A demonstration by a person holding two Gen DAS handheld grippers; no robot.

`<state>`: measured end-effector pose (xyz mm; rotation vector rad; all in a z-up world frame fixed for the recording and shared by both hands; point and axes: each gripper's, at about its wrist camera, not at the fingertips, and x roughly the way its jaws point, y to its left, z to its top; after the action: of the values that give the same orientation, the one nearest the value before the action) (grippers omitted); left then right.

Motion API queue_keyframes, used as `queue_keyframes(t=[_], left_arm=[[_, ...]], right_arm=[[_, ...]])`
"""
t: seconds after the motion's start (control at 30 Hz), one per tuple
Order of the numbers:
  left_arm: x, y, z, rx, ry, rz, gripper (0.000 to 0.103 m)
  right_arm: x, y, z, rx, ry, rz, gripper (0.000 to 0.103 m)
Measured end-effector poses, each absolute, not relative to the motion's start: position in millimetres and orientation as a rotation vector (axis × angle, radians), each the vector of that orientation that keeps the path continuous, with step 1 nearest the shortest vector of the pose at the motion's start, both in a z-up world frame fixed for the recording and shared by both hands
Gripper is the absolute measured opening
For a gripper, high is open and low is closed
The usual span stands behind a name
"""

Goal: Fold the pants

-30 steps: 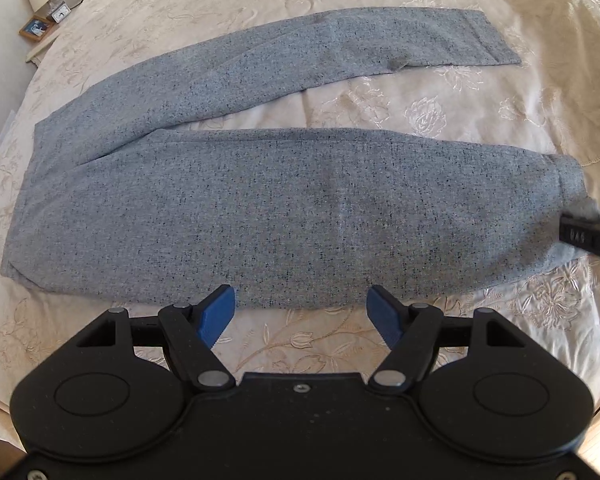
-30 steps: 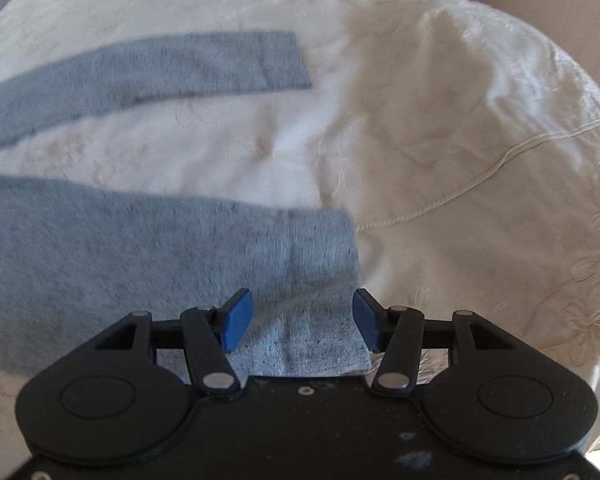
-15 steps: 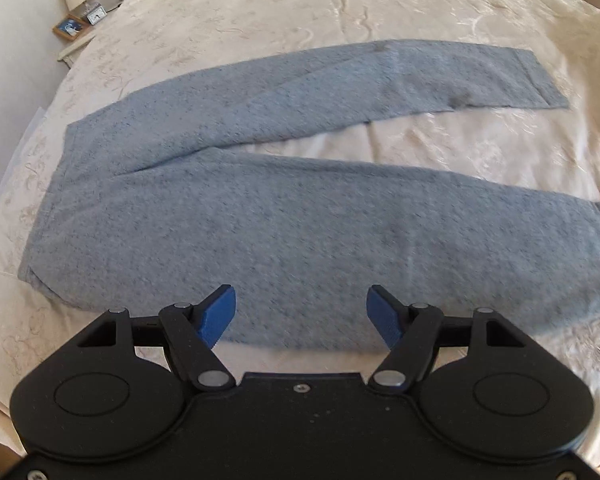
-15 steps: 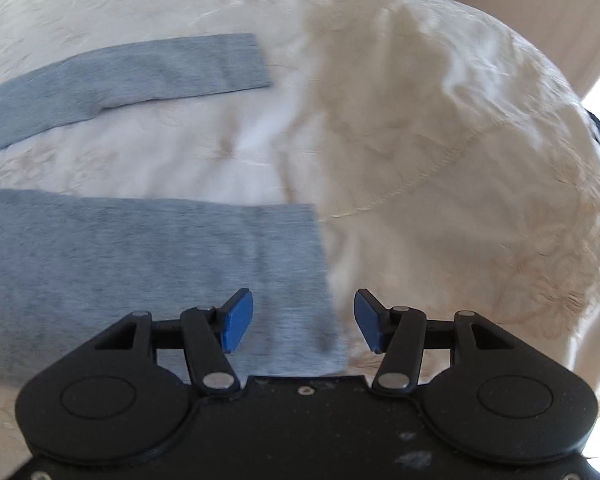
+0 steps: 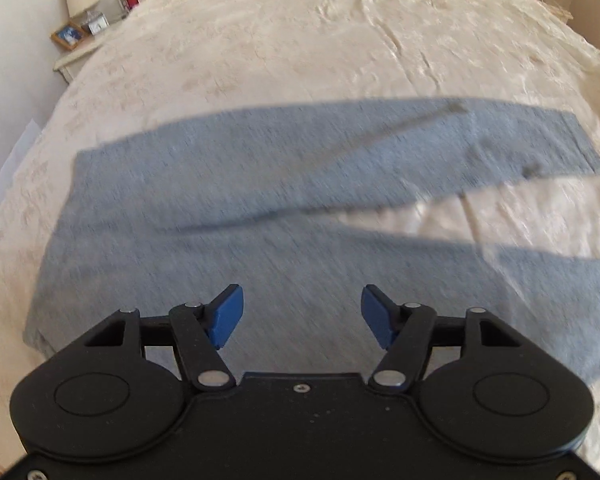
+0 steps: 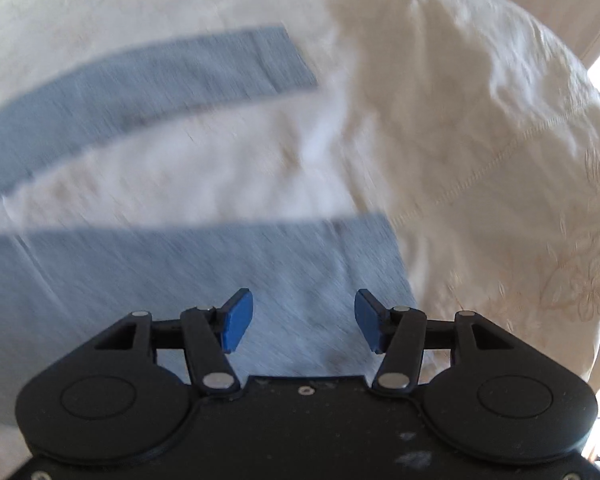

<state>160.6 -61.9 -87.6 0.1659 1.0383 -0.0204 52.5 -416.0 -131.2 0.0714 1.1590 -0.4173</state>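
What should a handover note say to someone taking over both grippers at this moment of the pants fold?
Left gripper: jaws wide but closing, empty, above the near leg toward the waist end.
Right gripper: open, empty, above the near leg's cuff.
Pants: grey, spread flat on the cream bedspread, waist to the left, the two legs splayed apart to the right, the far leg lying clear of the near one.
Done: pants laid out; no fold yet.
Left: grip the near leg, bring it over the far leg, then fold lengthwise.
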Motion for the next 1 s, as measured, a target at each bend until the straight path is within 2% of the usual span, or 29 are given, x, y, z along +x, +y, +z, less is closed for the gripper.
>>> queue_keyframes(t=[0.23,0.4,0.6,1.0], left_arm=[[223.7,-20.0,-69.8,0.107,0.950,-0.004,0.068],[264.1,-12.1,-62.3,0.075,0.943,0.002,0.068],[290.7,-18.2,-68.2,0.087,0.937,0.020,0.068],[323.0,-52.2,-155.8,0.195,1.038,0.065,0.068]], right_arm=[[142.2,-334.1,-99.5,0.027,1.056,-0.366,0.057],[178.7,-288.9,-89.2,0.095,1.001,-0.286,0.057],[226.7,-258.8,-112.6,0.054,0.953,-0.230,0.058],[317.4,-225.3,-194.7,-0.108,0.975,-0.052,0.056]])
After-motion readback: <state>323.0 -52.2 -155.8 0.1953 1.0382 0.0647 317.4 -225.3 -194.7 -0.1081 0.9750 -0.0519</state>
